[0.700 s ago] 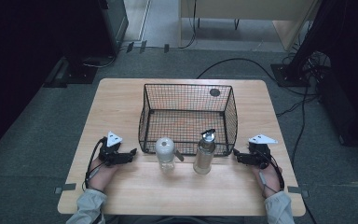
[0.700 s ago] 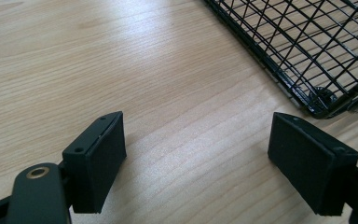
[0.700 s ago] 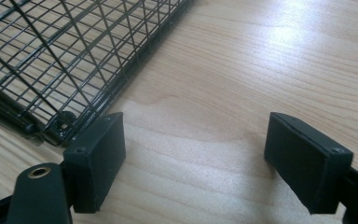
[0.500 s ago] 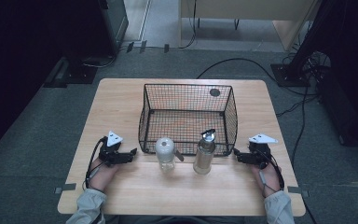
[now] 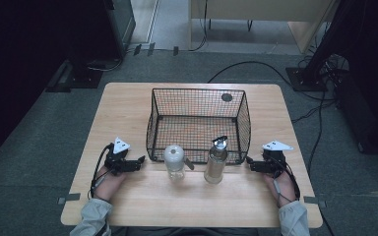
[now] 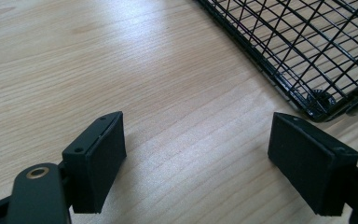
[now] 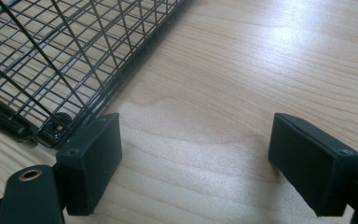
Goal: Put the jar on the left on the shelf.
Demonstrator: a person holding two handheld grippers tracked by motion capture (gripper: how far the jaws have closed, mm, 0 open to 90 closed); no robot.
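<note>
Both grippers, left [image 5: 139,161] and right [image 5: 248,161], rest empty, jaws wide. The bottle [image 5: 216,161] at the basket's [image 5: 198,93] six o'clock looks rigid and slippery (probably glass); its body is best clasped.

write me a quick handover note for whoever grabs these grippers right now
Left gripper: open, nothing held, low over the table left of the round-capped bottle.
Right gripper: open, nothing held, right of the spray bottle.
Both bottles stand upright just in front of the wire basket, between the grippers.
Done: nothing visible; the basket holds no bottle.
Left: probably grasp each bottle and put it in the basket.
</note>
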